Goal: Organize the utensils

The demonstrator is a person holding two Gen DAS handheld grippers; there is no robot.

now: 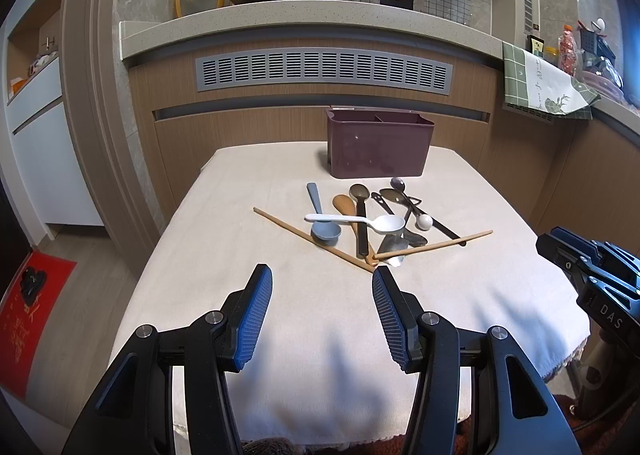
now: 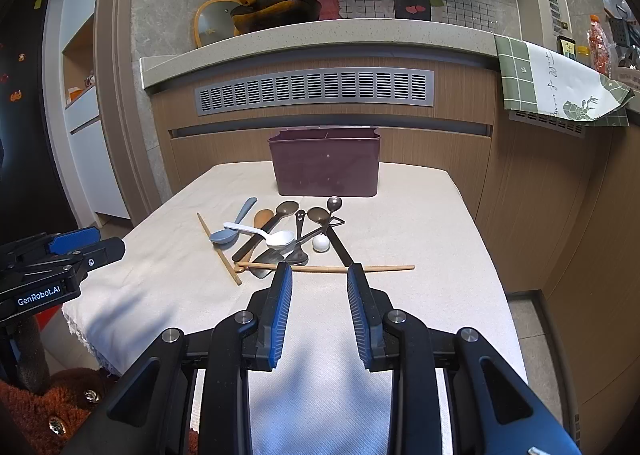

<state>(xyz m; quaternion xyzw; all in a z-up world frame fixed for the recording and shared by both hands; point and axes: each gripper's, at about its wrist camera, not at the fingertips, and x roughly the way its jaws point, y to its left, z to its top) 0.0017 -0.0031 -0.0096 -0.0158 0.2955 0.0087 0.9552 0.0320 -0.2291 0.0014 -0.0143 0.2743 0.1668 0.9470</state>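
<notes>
Looking through the left wrist view, I see my left hand-held gripper wide open and empty over the table, short of the utensils piled before the bin. Through the right wrist view, my right hand-held gripper is half open, empty, near a chopstick. I judge the crossed handles risky: lifting one could drag others off.

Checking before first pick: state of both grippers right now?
Left gripper: open, nothing between the jaws, over the cloth short of the utensils.
Right gripper: open, holding nothing, a chopstick lying just beyond its tips.
</notes>
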